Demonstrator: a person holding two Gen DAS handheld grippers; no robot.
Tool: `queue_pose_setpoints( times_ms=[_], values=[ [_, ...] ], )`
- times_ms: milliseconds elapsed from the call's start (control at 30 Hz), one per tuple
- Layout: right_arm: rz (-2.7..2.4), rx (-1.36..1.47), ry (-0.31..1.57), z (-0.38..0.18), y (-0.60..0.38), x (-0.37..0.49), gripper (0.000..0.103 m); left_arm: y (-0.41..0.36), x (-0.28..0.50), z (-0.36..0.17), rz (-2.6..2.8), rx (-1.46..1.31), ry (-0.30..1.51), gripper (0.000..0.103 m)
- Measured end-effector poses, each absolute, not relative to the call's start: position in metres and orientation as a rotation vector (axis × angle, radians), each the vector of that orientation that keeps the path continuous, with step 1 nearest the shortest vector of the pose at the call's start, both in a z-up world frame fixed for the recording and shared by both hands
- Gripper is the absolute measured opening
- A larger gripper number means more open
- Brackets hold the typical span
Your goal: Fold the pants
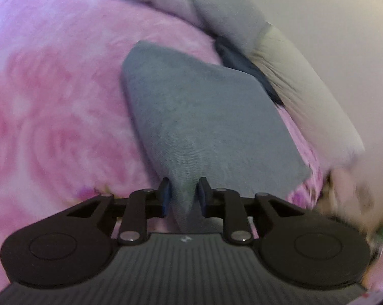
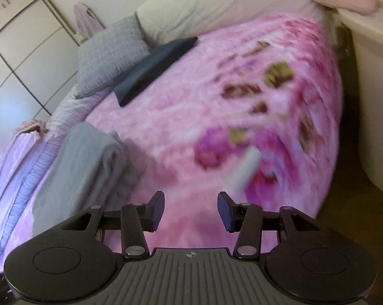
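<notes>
**Left fingers pinch the grey pants, right fingers wait apart**

Left gripper [image 1: 183, 194] first: its fingers [image 1: 165, 195] stand close together with a narrow ridge of the grey pants [image 1: 191, 117] caught between them, the cloth pinched and running back under the gripper body. From that pinch the pants fan out ahead as a flat grey wedge lying on the pink floral blanket [image 1: 51, 117] that covers the bed. Over on the right gripper [image 2: 190, 209], the fingers [image 2: 157, 209] stand well apart with nothing between them, only blanket below. The right wrist view shows the pants off to its left as a bunched grey heap near the bed's edge, well clear of those open fingers.

Beyond the pants, a dark blue folded cloth [image 2: 153, 68] lies beside a grey knitted pillow [image 2: 110, 58], with a cream pillow [image 2: 204, 7] behind, by the wall.

To my eye this is a fold being carried over. To do it well, the left grip wants to hold the full thickness of the fold, not one layer, and travel low so the cloth lays flat; the right ought to come in and take the matching edge so both corners land square
</notes>
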State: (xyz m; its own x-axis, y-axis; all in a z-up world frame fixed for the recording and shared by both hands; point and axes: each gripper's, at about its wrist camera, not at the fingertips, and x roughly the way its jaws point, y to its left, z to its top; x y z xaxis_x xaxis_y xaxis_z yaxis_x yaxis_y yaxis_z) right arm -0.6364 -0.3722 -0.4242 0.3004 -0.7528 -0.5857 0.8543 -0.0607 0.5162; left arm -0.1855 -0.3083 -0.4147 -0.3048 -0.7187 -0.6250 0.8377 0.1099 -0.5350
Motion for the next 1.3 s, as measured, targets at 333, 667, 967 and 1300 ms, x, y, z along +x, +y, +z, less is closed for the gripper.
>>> queue_pose_setpoints(
  times_ms=[333,667,967,1300],
  values=[
    [-1.057,0.943,0.242,-0.379,-0.521,-0.567,0.043,-0.377,-0.127,-0.403,-1.414,0.092,1.209,0.034],
    [-0.855,0.954,0.495,-0.388,-0.623,-0.488,0.035,-0.448,-0.098,-0.414,-1.247,-0.037,1.349,0.041],
    [-1.094,0.693,0.65,-0.383,-0.605,-0.488,0.0,-0.475,-0.138,-0.394,-1.264,0.224,1.205,0.039],
    [-0.947,1.146,0.524,-0.389,-0.63,-0.574,0.037,-0.455,-0.163,-0.374,-1.058,0.229,1.202,0.036]
  ],
)
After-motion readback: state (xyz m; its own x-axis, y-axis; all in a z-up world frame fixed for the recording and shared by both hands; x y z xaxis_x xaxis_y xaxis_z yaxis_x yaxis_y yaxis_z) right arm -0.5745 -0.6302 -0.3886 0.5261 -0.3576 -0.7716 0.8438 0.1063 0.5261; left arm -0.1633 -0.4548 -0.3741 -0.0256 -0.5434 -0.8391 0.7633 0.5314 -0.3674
